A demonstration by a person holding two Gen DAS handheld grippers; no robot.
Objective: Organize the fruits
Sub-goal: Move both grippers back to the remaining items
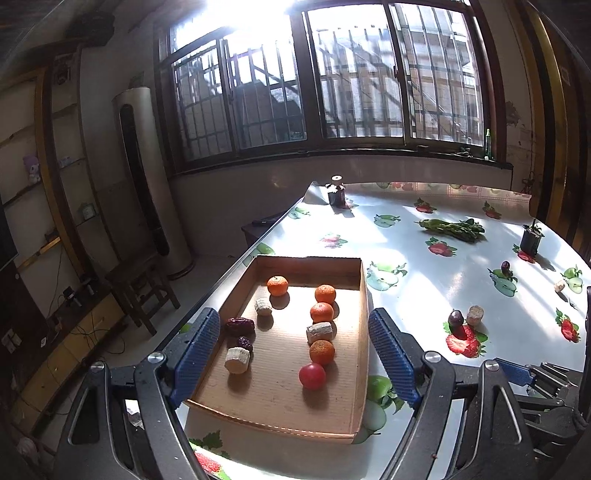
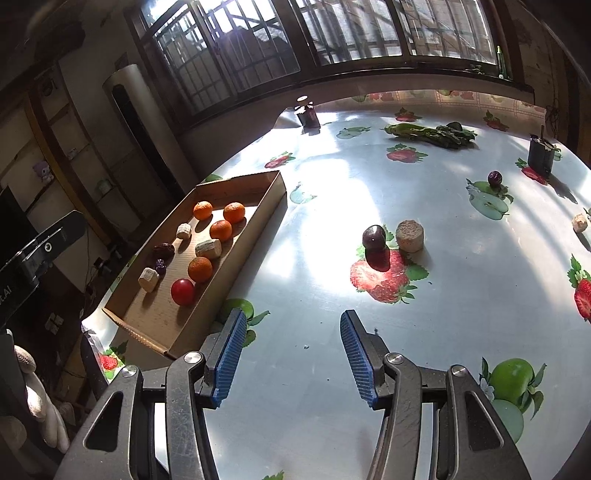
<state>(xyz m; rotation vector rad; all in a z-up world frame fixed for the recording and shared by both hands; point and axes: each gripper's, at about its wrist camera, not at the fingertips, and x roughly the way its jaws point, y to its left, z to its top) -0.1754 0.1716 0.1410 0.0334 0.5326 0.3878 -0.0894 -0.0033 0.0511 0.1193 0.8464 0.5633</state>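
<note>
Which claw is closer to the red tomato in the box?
Left. The left claw hangs open right over the cardboard box, straddling the red tomato. The right claw is outside the box, over the table.

In the left wrist view, the left gripper's [image 1: 297, 354] near finger covered the cardboard tray's [image 1: 364, 295] left rim, and the tray's near left corner was hidden behind it. The right gripper [image 1: 517, 373] showed only as a blue tip and dark frame at the lower right, its jaws too cut off to judge. A pale chunk [image 1: 560, 286] near the right edge was too small to identify.

In the right wrist view, the same pale chunk [image 2: 580, 223] was clipped by the frame edge. The table's [image 2: 314, 221] right side ran out of the picture. Glare washed out the window top [image 1: 251, 14] in the left wrist view.
</note>
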